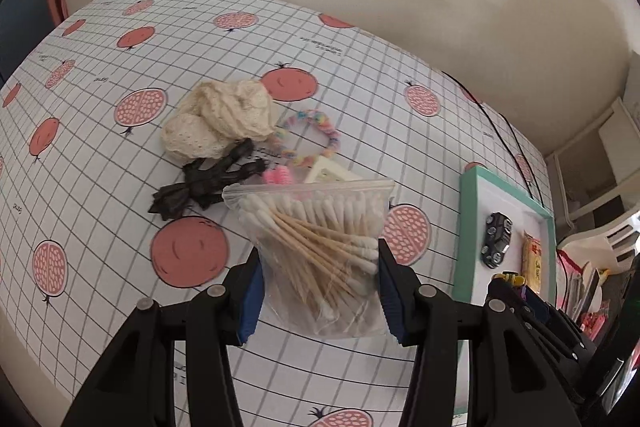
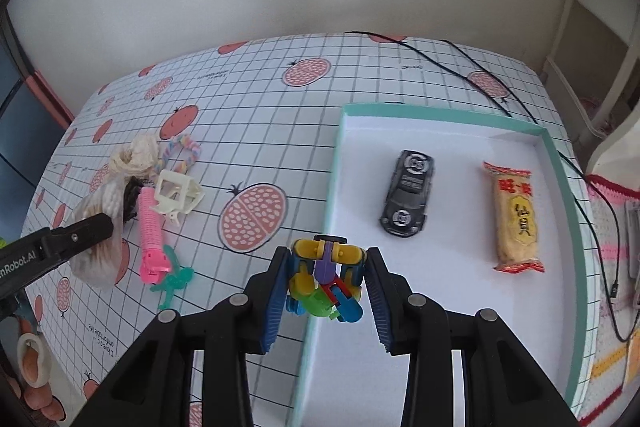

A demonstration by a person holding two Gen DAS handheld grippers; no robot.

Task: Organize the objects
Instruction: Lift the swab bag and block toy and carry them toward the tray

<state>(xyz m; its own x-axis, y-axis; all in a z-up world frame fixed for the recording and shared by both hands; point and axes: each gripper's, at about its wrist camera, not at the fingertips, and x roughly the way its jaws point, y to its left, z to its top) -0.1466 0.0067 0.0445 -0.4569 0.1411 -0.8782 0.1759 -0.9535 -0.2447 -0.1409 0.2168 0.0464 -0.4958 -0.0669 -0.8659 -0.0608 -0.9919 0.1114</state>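
Left claw [image 1: 318, 291] grips swab bag [image 1: 316, 247] | right claw [image 2: 326, 287] grips block toy [image 2: 326, 279]

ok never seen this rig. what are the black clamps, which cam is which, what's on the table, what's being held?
There is no robot here: a person carries a two-finger gripper in each hand, and a fisheye camera on each looks forward along its fingers.

In the left wrist view, the left gripper is closed on a bag of cotton swabs. In the right wrist view, the right gripper holds a colourful plastic toy at the edge of the teal tray.

The tray holds a black toy car and a snack packet. On the pomegranate tablecloth lie a cream cloth, a black bow, a pastel ring, a pink hair roller, a white clip and a green piece.
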